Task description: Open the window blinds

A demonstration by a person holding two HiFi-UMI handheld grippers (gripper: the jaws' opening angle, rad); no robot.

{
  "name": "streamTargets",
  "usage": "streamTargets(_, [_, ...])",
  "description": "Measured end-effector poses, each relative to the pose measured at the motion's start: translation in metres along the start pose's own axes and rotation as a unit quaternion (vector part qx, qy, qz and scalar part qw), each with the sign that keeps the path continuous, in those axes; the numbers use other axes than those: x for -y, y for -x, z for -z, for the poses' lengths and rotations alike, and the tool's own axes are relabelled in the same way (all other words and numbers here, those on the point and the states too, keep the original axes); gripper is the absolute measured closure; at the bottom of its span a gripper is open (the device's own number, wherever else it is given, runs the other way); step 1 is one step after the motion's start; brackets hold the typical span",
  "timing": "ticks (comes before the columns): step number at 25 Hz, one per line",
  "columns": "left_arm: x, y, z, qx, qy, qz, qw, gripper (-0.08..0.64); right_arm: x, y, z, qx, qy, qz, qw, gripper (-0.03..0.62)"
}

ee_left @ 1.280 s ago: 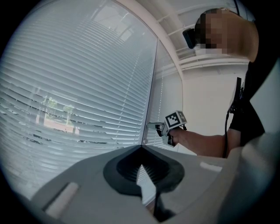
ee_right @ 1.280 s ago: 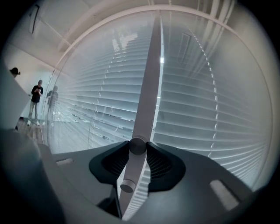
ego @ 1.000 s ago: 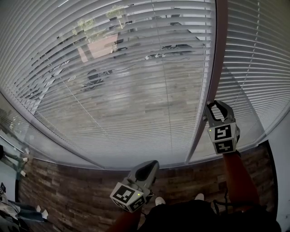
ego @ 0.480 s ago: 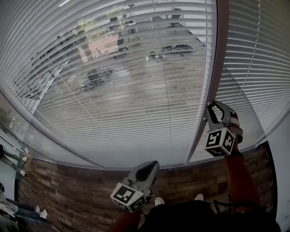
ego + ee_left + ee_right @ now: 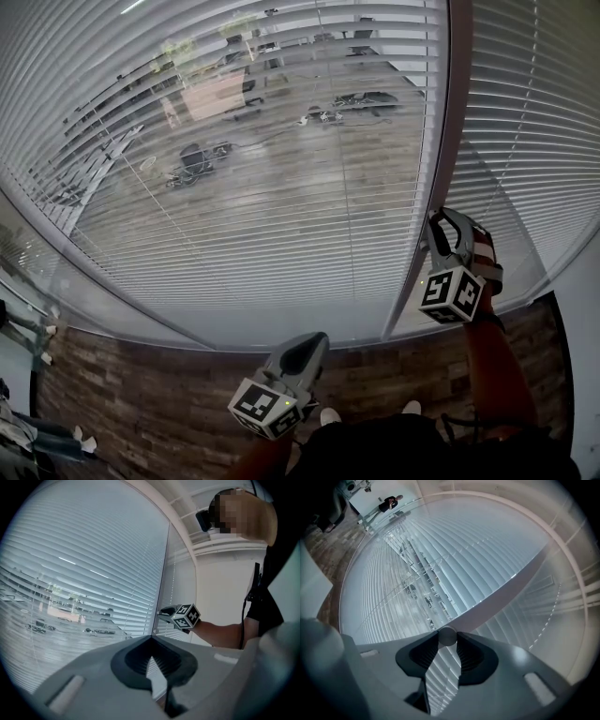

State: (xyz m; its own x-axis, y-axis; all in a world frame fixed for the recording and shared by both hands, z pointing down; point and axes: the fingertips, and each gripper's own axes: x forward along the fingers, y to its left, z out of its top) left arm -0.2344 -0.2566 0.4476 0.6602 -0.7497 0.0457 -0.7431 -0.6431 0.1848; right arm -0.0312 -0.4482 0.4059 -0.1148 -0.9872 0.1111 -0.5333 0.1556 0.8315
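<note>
Right hand-held gripper (image 5: 448, 641) clamped on tilt wand (image 5: 447, 634), only end showing; left hand-held gripper (image 5: 151, 642) closed, empty.

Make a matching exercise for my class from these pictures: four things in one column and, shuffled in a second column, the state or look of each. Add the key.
Column one
1. left gripper
2. right gripper
3. blind slats
4. floor

Column two
A. brown wood-look planks
B. jaws closed on the round wand
C. pale, tilted so the view beyond shows through
D. jaws together, nothing between them

Pairs: 1-D, 2-B, 3-C, 4-A
</note>
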Motion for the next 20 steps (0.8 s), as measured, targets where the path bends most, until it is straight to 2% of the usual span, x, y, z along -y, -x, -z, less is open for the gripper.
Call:
streamTargets(2, [0.001,-0.001,-0.001,0.006,0.003,0.004,1.0,0.56,0.0,0.0,-0.001,0.007,-0.038,-0.01,0.999,0.44])
streamTargets(4, [0.002,-0.003,0.0,0.008,0.006,0.007,0.9999,0.56,0.002,0.0,-0.002,0.021,-0.102,-0.026,0.994,0.436])
streamTargets(7, [0.001,-0.004,0.004,0.002,0.004,0.007,1.0,0.56,0.008,0.002,-0.006,0.045,-0.198,-0.043,0.978,0.414])
streamTargets(9, [0.001,-0.003,0.003,0.002,0.003,0.007,1.0,0.56,0.013,0.005,-0.01,0.06,-0.258,-0.052,0.963,0.408])
streamTargets(11, [0.002,-0.003,0.001,0.002,0.004,0.007,1.0,0.56,0.014,0.007,-0.009,0.07,-0.328,-0.068,0.94,0.41])
streamTargets(14, [0.003,-0.002,-0.001,0.002,0.005,0.006,1.0,0.56,0.012,0.006,-0.002,0.07,-0.442,-0.101,0.889,0.411])
streamTargets(15, [0.004,-0.002,-0.001,0.002,0.004,0.006,1.0,0.56,0.011,0.005,0.0,0.068,-0.468,-0.108,0.874,0.411])
streamTargets(16, [0.003,-0.002,0.0,0.001,0.004,0.006,1.0,0.56,0.011,0.005,0.002,0.067,-0.484,-0.111,0.865,0.411])
streamTargets(17, [0.003,-0.001,0.0,0.001,0.004,0.005,1.0,0.56,0.011,0.004,0.003,0.067,-0.491,-0.111,0.861,0.411])
streamTargets(20, [0.002,0.0,-0.001,0.002,0.003,0.003,1.0,0.56,0.01,0.004,0.0,0.069,-0.486,-0.109,0.864,0.413])
